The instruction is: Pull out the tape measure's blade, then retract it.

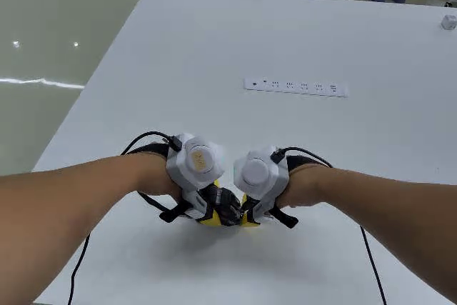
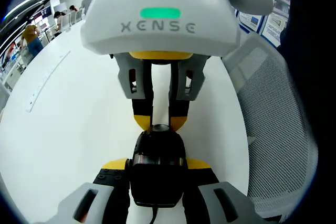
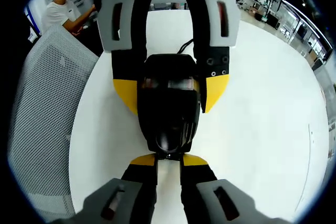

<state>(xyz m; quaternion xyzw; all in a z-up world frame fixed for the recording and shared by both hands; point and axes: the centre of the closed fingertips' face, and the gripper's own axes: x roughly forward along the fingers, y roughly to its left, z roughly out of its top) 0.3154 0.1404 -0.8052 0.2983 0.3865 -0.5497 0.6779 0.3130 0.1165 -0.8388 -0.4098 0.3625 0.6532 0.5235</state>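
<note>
A black tape measure (image 1: pixel 226 213) sits between my two grippers, just above the white table (image 1: pixel 214 55) near its front edge. My left gripper (image 2: pixel 157 164) is shut on the tape measure's case (image 2: pixel 157 174), one yellow-tipped finger on each side. My right gripper (image 3: pixel 168 159) faces it and is shut on the blade's tip at the mouth of the case (image 3: pixel 169 108). No length of blade shows between them. In the head view the left gripper (image 1: pixel 206 208) and the right gripper (image 1: pixel 251 212) almost touch nose to nose.
A white power strip (image 1: pixel 295 86) lies across the middle of the table. A small white object (image 1: pixel 448 21) sits at the far right edge. A grey mesh chair back (image 2: pixel 278 129) stands by the front edge. Black cables (image 1: pixel 78 262) trail off both grippers. A person (image 3: pixel 65 9) sits behind.
</note>
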